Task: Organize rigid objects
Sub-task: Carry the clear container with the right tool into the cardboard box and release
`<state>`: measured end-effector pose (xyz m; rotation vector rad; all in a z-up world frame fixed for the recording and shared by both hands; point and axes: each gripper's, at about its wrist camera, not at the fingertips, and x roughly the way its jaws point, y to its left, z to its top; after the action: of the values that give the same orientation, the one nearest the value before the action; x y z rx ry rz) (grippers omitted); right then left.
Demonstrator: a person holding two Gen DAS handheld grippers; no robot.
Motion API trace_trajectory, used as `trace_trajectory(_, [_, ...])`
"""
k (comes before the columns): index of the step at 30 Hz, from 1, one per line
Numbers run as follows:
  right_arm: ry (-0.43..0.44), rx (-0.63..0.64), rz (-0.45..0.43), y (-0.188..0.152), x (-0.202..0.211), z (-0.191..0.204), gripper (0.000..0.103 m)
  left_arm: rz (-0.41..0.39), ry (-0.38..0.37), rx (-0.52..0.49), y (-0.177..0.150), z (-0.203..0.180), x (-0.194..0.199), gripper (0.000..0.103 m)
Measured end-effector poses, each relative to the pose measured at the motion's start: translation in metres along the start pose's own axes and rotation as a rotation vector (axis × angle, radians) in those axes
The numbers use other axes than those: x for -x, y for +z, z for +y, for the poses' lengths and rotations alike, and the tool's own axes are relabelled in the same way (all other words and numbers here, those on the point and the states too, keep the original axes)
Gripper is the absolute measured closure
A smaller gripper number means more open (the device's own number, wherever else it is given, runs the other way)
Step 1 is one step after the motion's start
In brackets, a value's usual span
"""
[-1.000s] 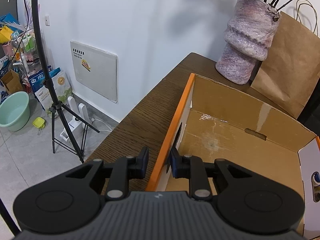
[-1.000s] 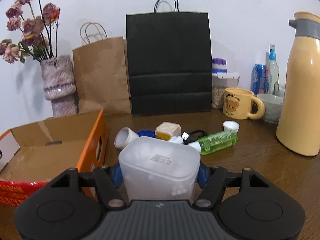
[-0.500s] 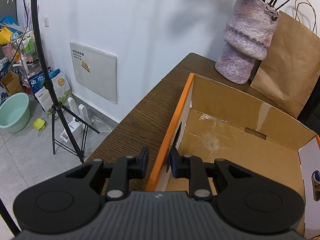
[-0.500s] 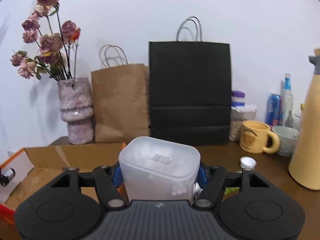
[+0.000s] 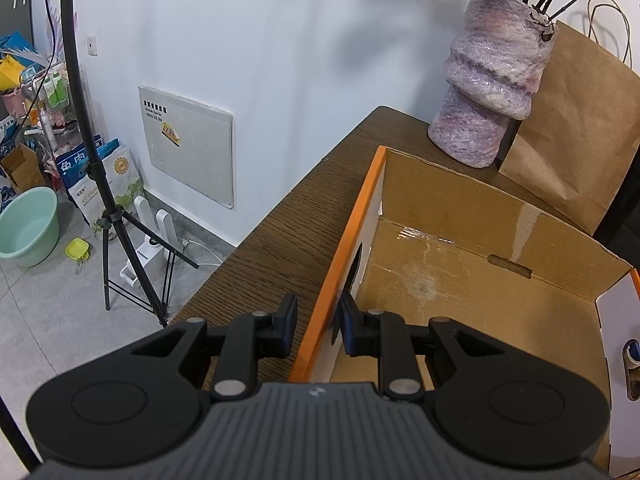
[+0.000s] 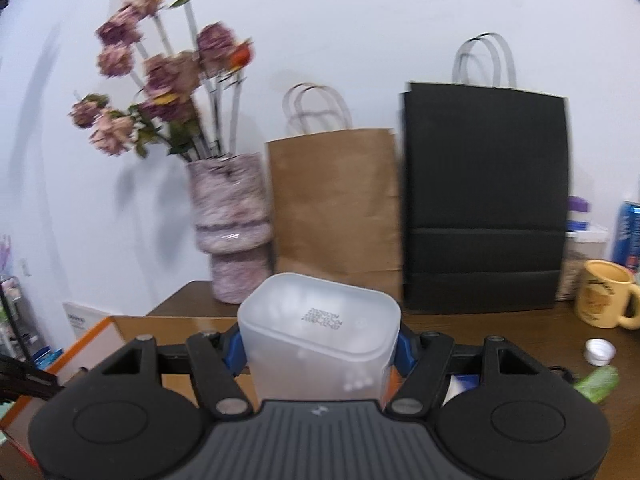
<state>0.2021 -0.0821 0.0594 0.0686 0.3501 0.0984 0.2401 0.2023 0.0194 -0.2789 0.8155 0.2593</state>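
Note:
An open cardboard box (image 5: 460,240) with an orange outside lies on the wooden table, and its inside looks bare. My left gripper (image 5: 316,326) is shut on the box's near-left wall (image 5: 340,248), one finger outside and one inside. My right gripper (image 6: 320,350) is shut on a frosted white plastic container (image 6: 320,344) and holds it in the air above the box's orange edge (image 6: 92,340). The left gripper's tip shows at the left edge of the right wrist view.
A purple vase (image 6: 230,232) with dried flowers, a brown paper bag (image 6: 336,204) and a black paper bag (image 6: 484,200) stand at the back. A yellow mug (image 6: 604,300), a white cap (image 6: 599,351) and a green bottle (image 6: 598,380) sit right. A tripod (image 5: 108,216) stands on the floor left.
My right gripper has lifted the white container and swung left, from above the pile of small items to over the box. The left gripper has stayed clamped on the box wall.

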Motion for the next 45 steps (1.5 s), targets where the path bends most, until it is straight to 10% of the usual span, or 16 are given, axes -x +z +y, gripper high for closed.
trace_trajectory(27, [0.1,0.054,0.177,-0.007,-0.062,0.058,0.037,-0.014,0.009,-0.013,-0.001,-0.002,0.0,0.08])
trace_trajectory(32, [0.098,0.041,0.154,-0.004,-0.058,0.054,0.009,-0.013,0.009,-0.012,-0.001,-0.001,0.0,0.08])
trace_trajectory(45, [0.094,0.04,0.138,-0.004,-0.054,0.05,0.0,-0.014,0.01,-0.013,-0.001,-0.001,0.0,0.08])
